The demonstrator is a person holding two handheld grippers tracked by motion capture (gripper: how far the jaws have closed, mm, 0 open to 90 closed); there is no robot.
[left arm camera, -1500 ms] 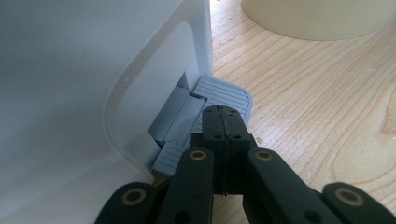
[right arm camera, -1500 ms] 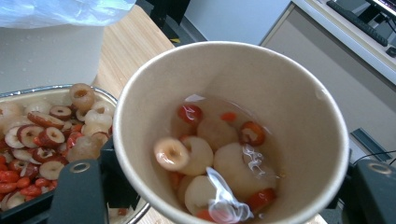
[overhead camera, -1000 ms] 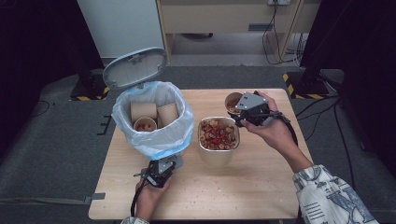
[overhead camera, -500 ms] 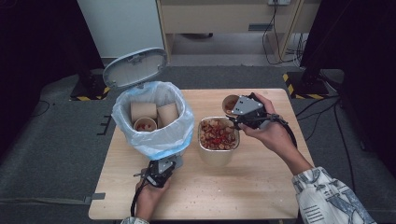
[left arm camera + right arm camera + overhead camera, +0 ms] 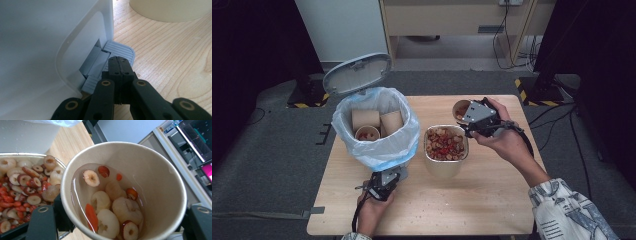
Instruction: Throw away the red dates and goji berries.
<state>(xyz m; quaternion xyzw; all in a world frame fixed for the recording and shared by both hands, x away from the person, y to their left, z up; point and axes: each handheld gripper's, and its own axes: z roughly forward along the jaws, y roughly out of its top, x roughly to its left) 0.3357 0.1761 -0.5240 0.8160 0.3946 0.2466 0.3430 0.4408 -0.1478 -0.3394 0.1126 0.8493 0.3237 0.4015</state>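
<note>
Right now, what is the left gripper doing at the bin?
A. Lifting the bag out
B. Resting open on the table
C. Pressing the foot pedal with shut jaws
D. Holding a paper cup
C: the left gripper, jaws shut, bears on the grey pedal at the bin base, and the lid stands open.

Right tool point(image 5: 117, 220) closed around a tan paper cup point(image 5: 160, 182), its black jaws flanking the cup low at either side. Cup tilted toward the camera, mouth wide open to view. Inside: clear liquid pooled at the low side, pale peeled fruit pieces point(image 5: 125, 207), sliced red date rounds, a few small orange-red berries. Beyond and left of the cup, a metal bowl point(image 5: 37, 156) heaped with similar date slices, pale fruit and red berries. Bowl rests on the light wooden tabletop point(image 5: 67, 142). A white bin wall point(image 5: 27, 135) stands behind the bowl, blue-white plastic bag edge above it. Monitors at far upper right.
</note>
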